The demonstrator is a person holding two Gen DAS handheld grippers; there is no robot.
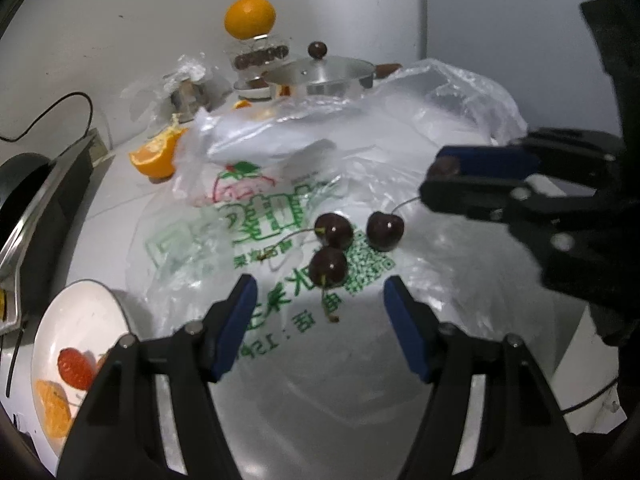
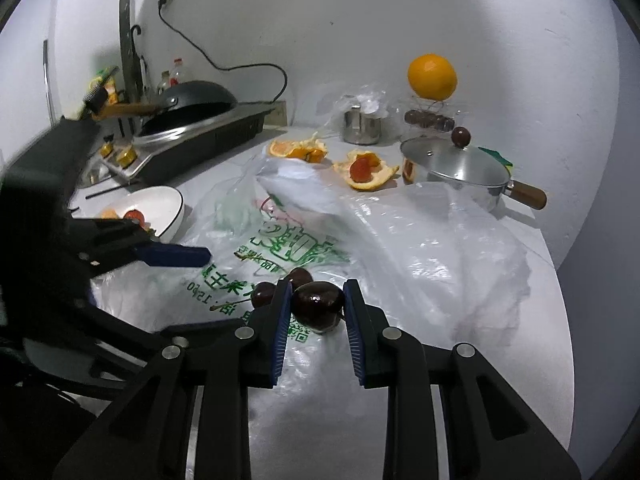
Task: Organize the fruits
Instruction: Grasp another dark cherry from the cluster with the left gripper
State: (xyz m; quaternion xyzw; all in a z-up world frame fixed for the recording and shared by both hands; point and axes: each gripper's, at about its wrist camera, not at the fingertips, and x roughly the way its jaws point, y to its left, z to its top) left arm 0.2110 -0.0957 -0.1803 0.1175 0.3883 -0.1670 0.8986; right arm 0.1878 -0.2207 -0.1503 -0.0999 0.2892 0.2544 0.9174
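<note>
Three dark cherries (image 1: 334,230) (image 1: 386,232) (image 1: 329,266) lie on a printed plastic bag (image 1: 256,216) spread over the counter. My left gripper (image 1: 320,316) stands open just short of the nearest one, with only its stem tip between the blue pads. In the left wrist view my right gripper (image 1: 436,174) hovers to the right, above the bag. In its own view the right gripper (image 2: 318,286) is shut on a cherry (image 2: 318,302), lifted a little off the bag. Two other cherries (image 2: 262,294) (image 2: 300,276) show behind it. The left gripper (image 2: 180,246) reaches in from the left.
A white bowl (image 1: 116,300) (image 2: 172,196) with a strawberry and an orange piece sits at the left. Orange peels (image 2: 368,172), a steel cup (image 2: 362,126), a lidded pot (image 2: 456,168) and an orange on a glass stand (image 2: 432,76) stand at the back. A cooker with a wok (image 2: 192,100) is at back left.
</note>
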